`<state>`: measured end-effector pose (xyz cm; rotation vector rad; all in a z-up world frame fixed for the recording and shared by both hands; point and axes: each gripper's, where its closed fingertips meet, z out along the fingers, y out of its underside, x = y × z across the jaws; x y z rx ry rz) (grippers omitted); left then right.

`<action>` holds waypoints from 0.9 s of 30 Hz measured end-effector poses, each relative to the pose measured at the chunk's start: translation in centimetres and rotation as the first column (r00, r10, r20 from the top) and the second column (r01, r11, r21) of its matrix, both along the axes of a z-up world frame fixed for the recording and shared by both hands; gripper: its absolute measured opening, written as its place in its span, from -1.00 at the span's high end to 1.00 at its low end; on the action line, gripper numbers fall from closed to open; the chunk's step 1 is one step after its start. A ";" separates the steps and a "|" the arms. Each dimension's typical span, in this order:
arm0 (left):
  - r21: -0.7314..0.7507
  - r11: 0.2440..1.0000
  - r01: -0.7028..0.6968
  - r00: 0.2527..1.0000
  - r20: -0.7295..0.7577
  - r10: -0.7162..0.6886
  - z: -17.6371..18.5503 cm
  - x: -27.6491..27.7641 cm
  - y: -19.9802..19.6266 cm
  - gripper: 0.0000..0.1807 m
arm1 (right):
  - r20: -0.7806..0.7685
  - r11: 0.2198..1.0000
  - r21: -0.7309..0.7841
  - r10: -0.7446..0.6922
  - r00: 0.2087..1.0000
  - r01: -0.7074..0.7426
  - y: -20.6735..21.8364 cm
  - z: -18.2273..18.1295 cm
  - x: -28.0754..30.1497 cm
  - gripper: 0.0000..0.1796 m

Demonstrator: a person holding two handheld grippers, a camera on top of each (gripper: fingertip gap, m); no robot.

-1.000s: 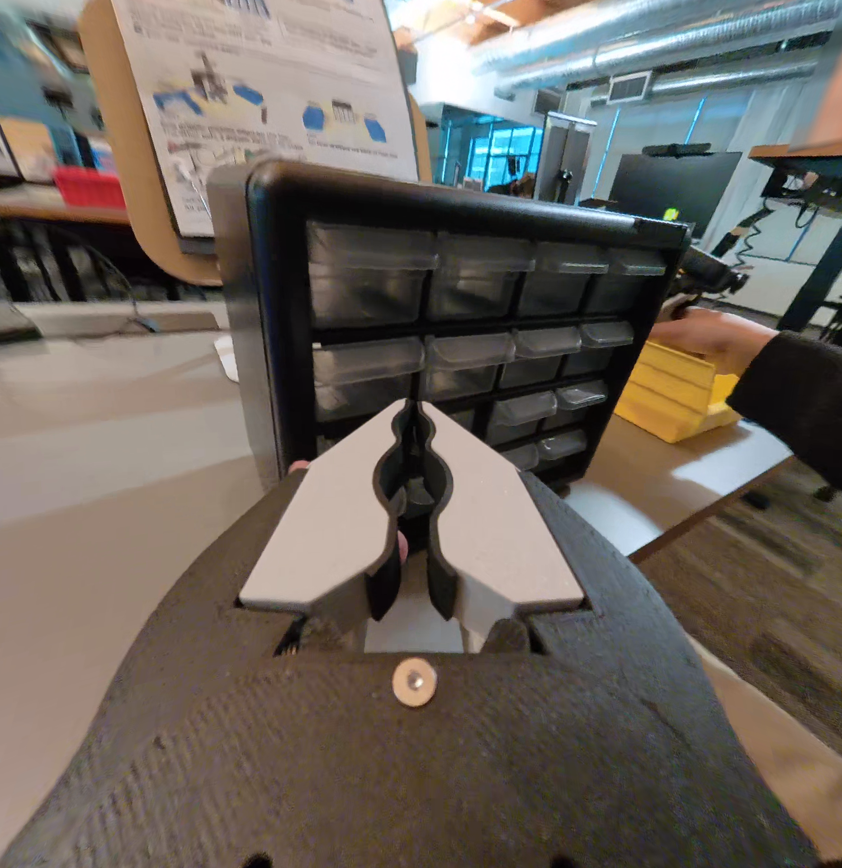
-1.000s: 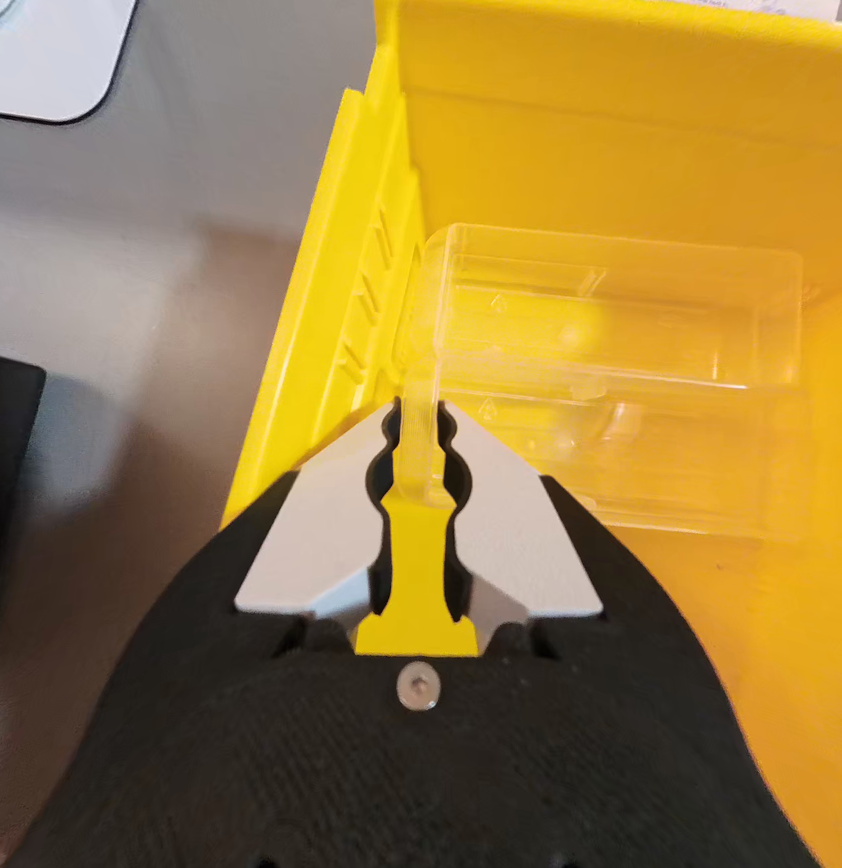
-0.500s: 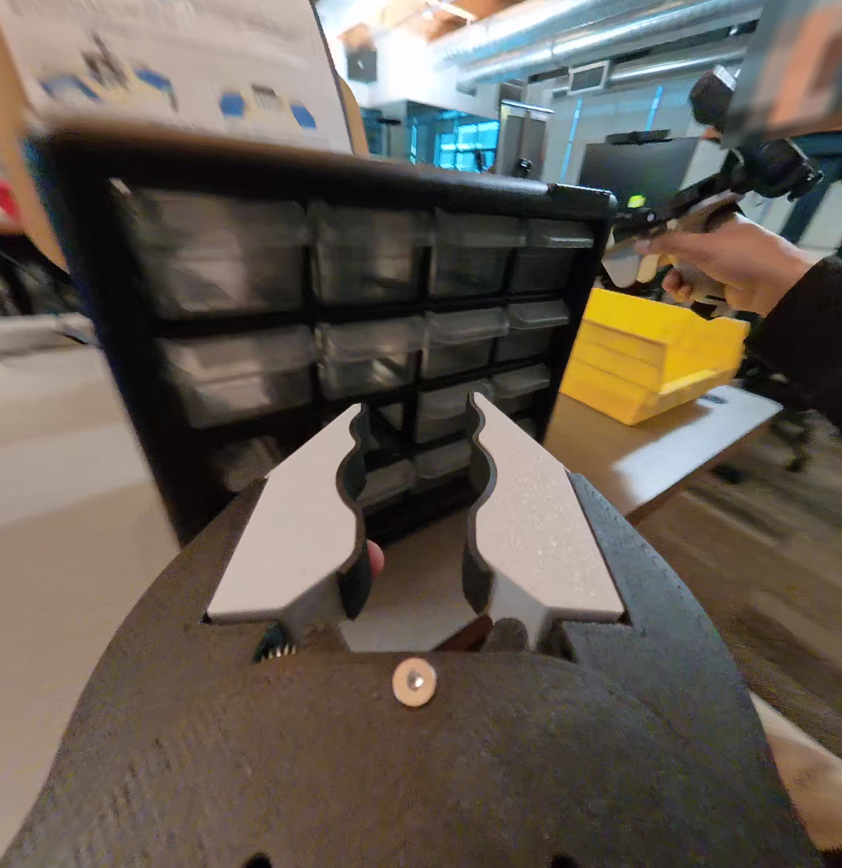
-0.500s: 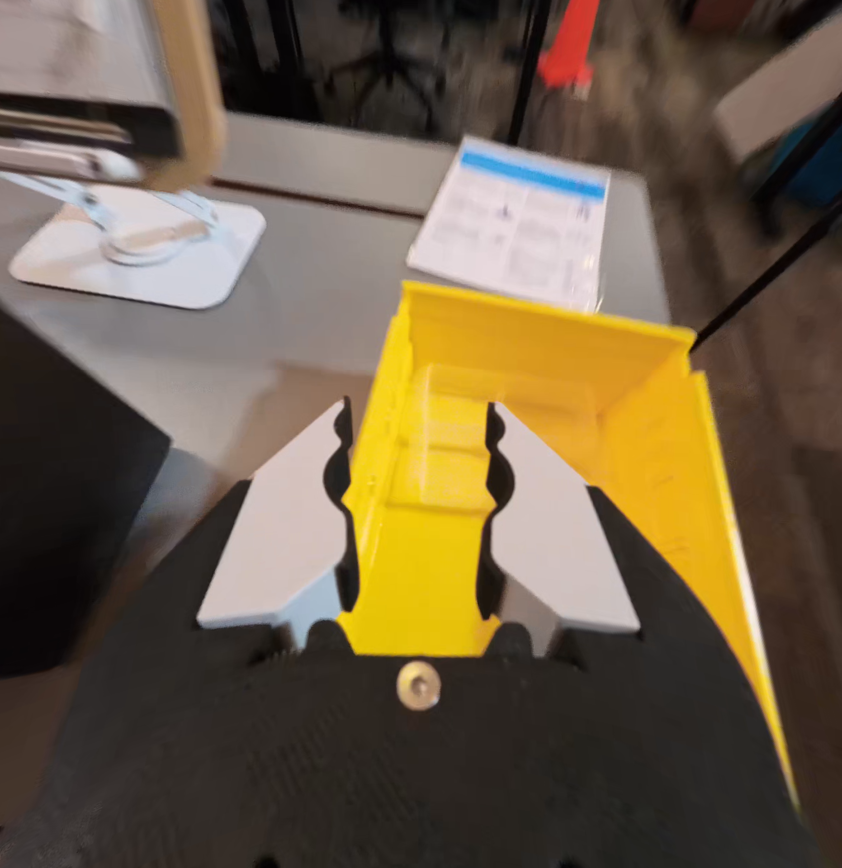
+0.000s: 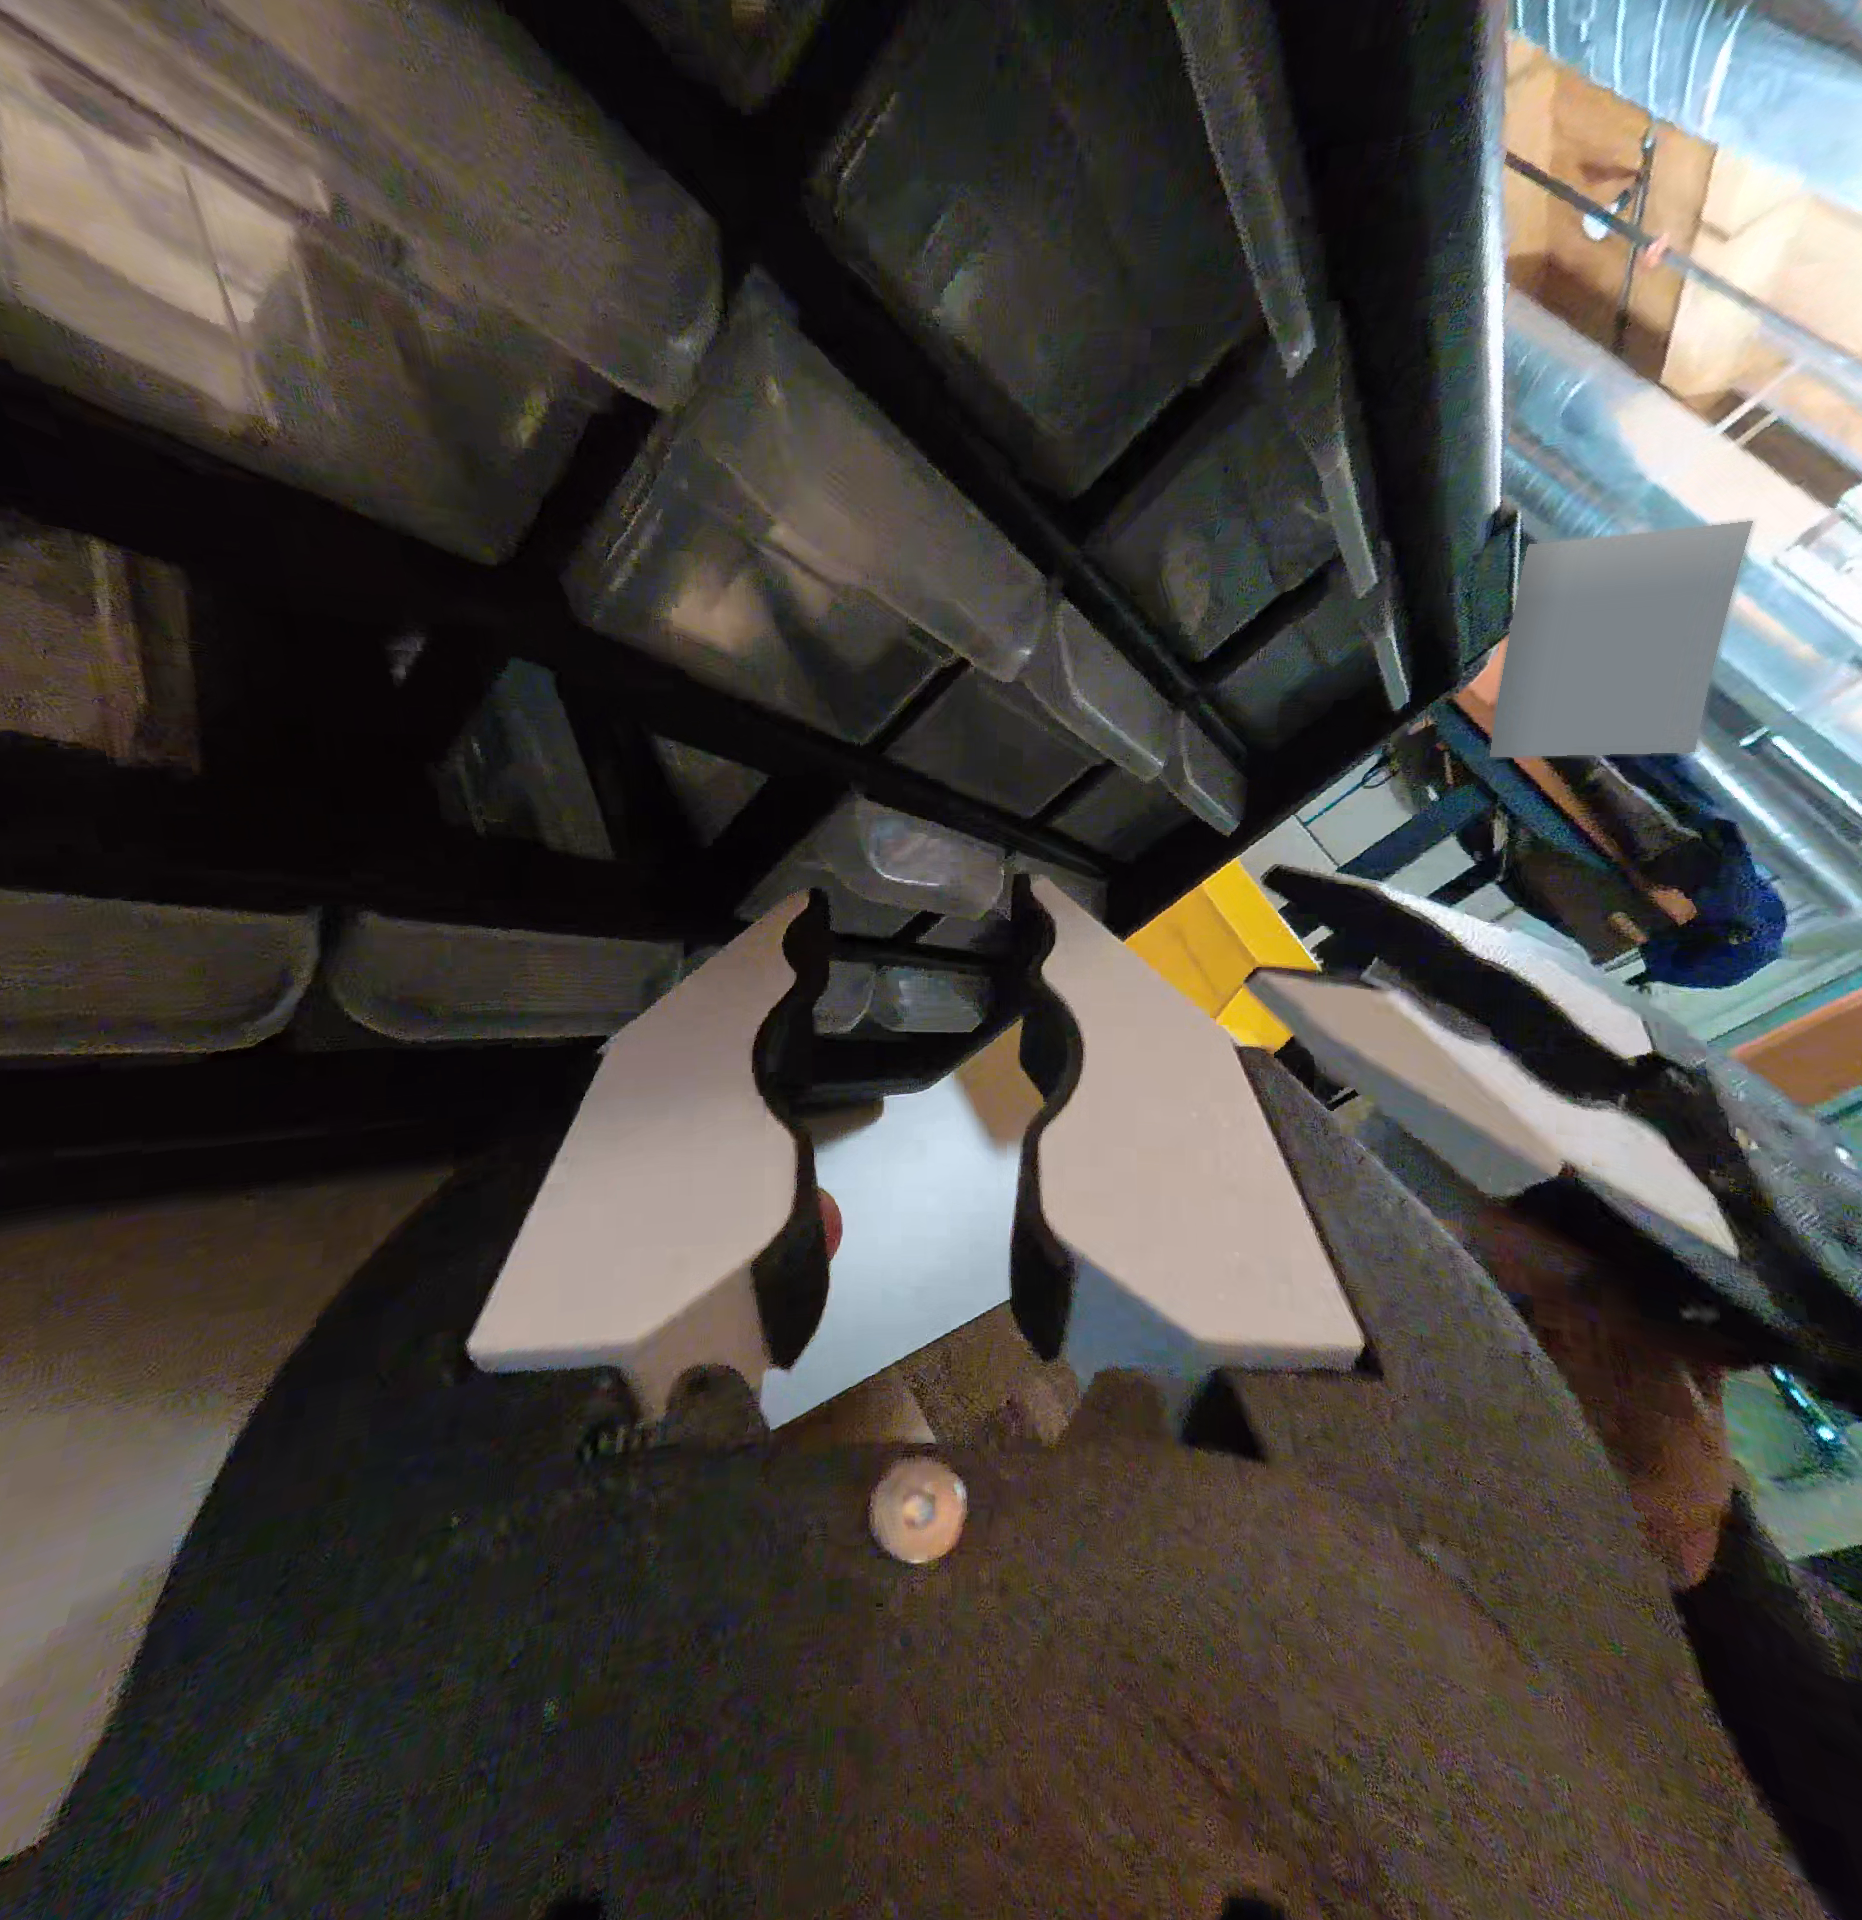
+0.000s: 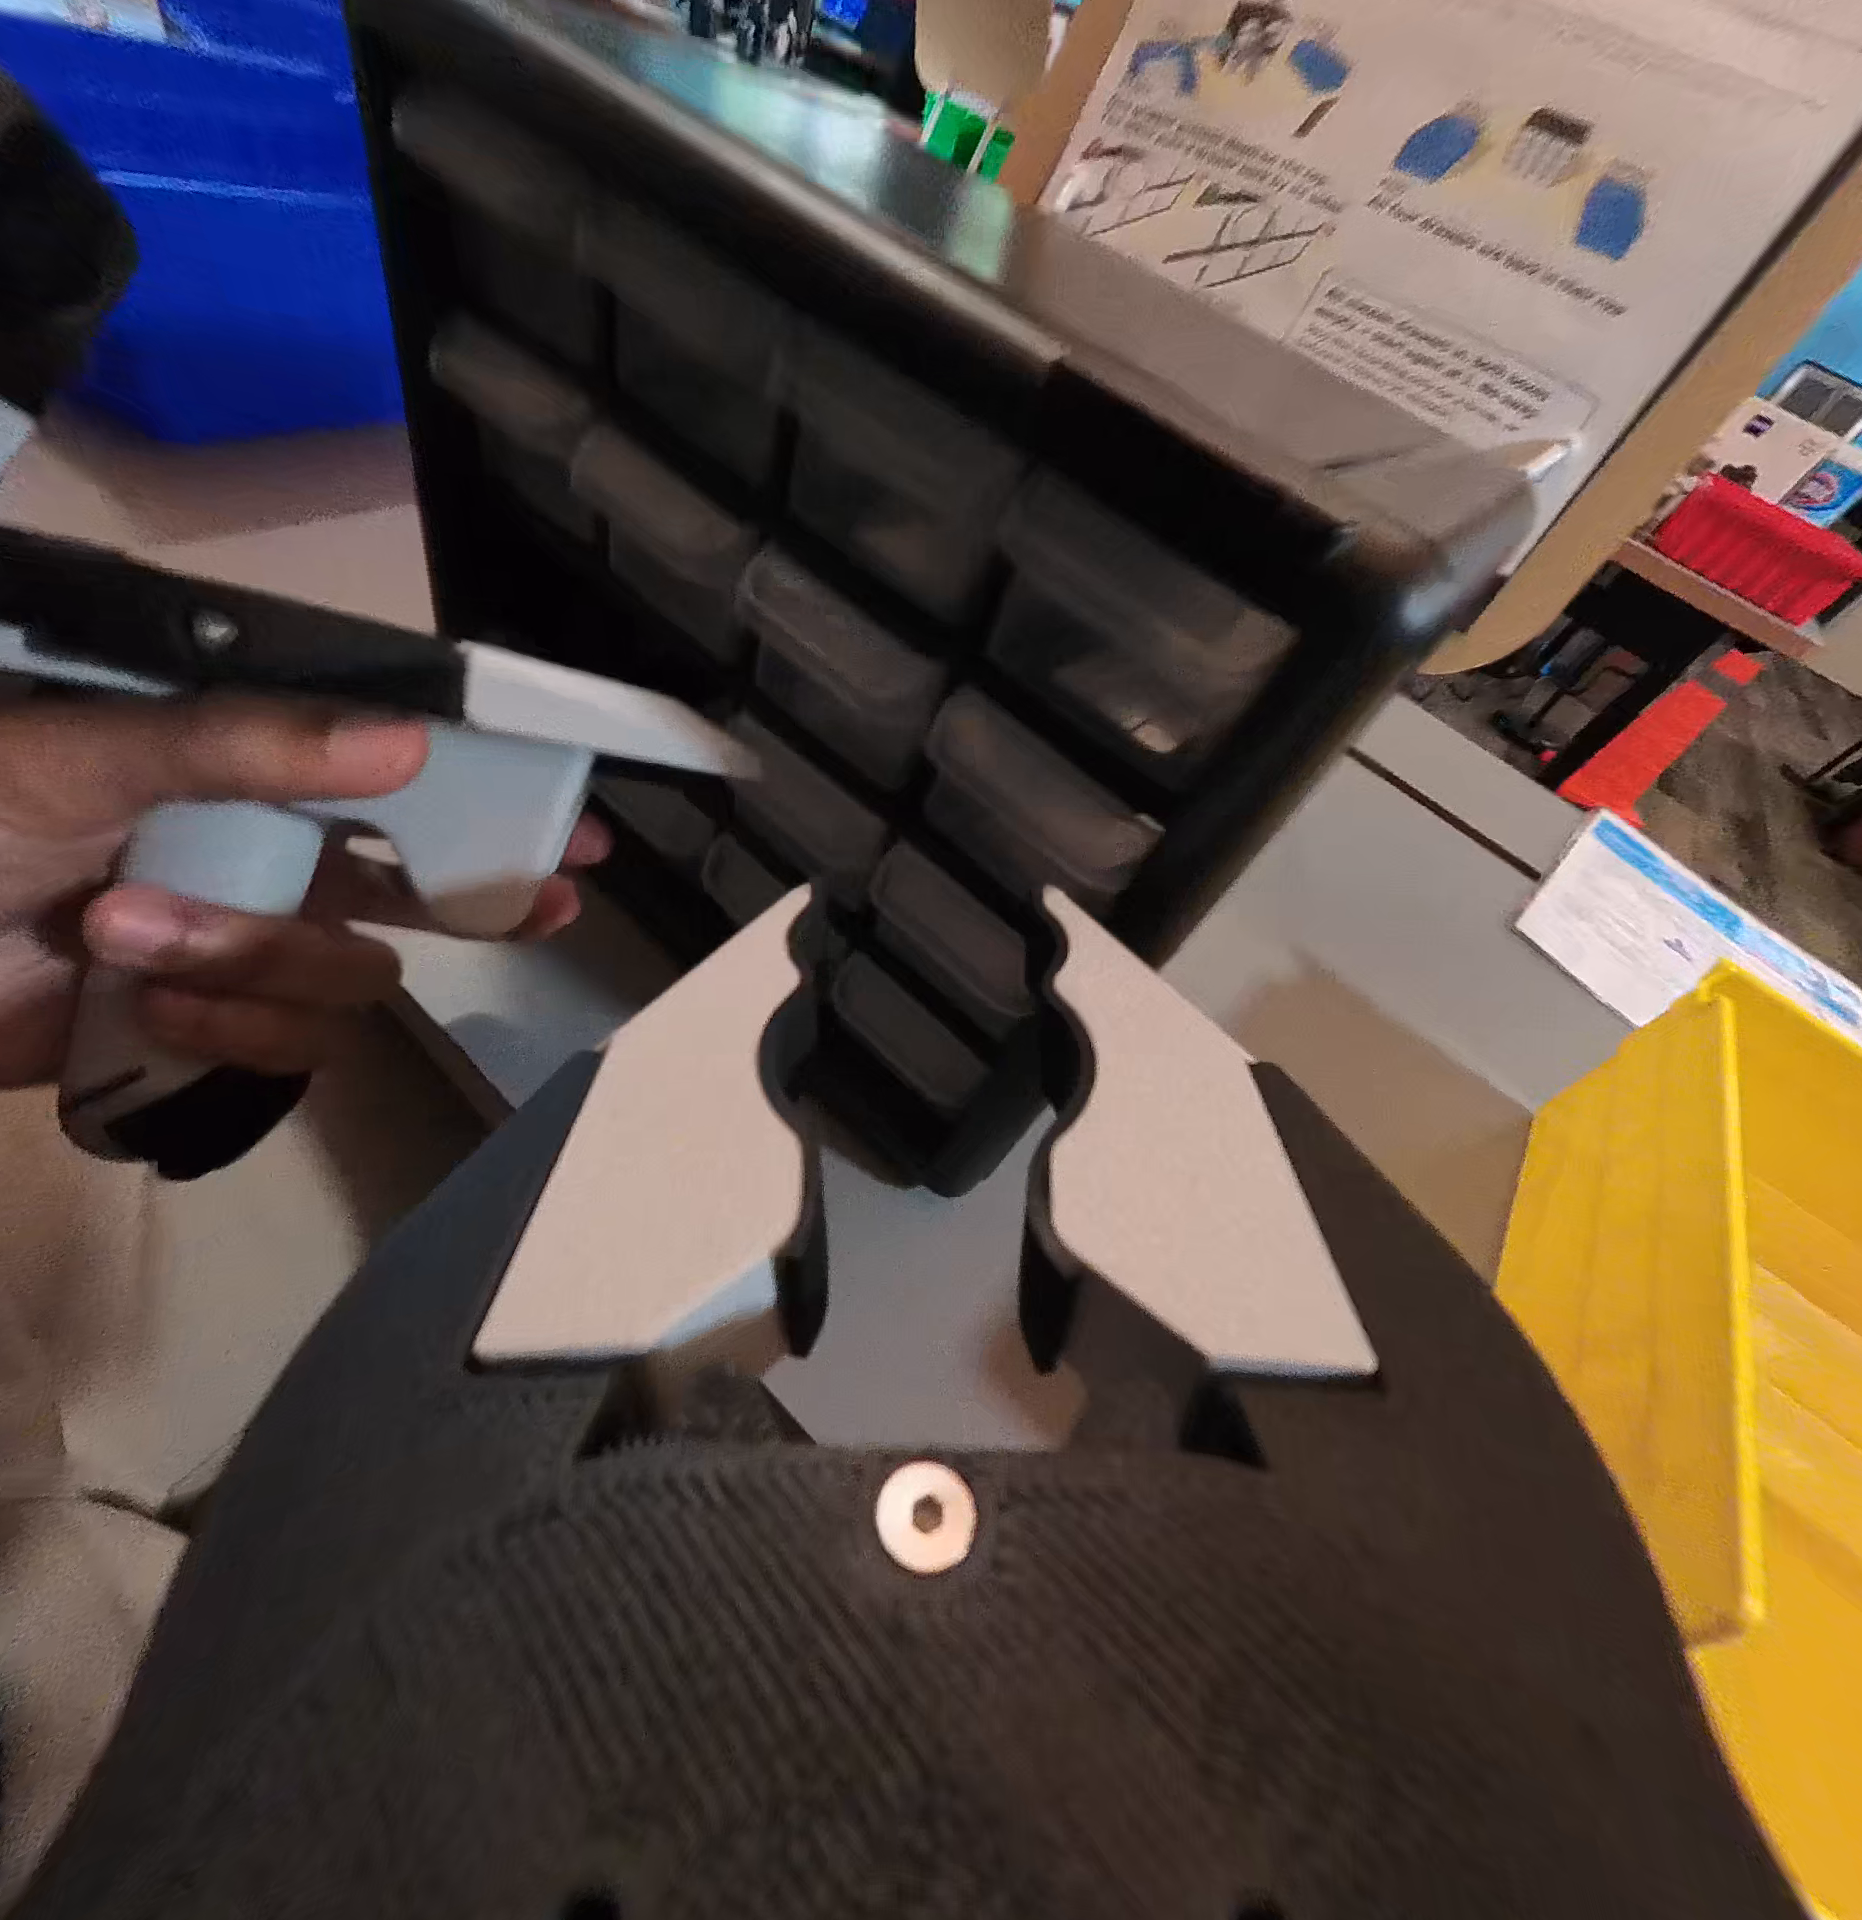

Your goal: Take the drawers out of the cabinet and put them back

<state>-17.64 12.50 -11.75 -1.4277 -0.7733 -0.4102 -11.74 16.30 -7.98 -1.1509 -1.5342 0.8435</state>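
The black cabinet with clear drawers fills the left wrist view, seen very close and tilted. My left gripper is open and empty, its tips on either side of a small clear drawer in a lower row. Dark drawerless slots show to the left. In the right wrist view the cabinet stands ahead. My right gripper is open and empty, just short of the bottom right drawers. The left gripper reaches in from the left there.
A yellow bin stands on the grey table, right of the cabinet; it also shows in the left wrist view. A printed sheet lies behind it. A hand holds the left gripper. A poster board stands behind the cabinet.
The right gripper let go of the clear drawer in the yellow bin, opened and swung to face the cabinet. The left gripper opened and moved in close to the lower drawers.
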 end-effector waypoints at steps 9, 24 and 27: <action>0.166 0.983 0.084 0.961 0.249 -0.124 -0.2 -0.5 0.1 0.94 | 0.060 0.996 0.043 0.071 0.996 -0.074 -2.5 -2.0 -0.8 0.60; 0.095 0.918 0.385 0.877 0.274 -0.396 -1.0 5.4 -4.5 0.80 | 0.358 0.915 0.291 0.168 0.918 -0.281 -6.7 -3.8 -1.5 0.72; 0.047 0.861 0.506 0.832 0.238 -0.501 -1.1 6.2 -6.0 0.56 | 0.449 0.869 0.374 0.136 0.883 -0.324 -6.8 -4.9 -1.6 0.71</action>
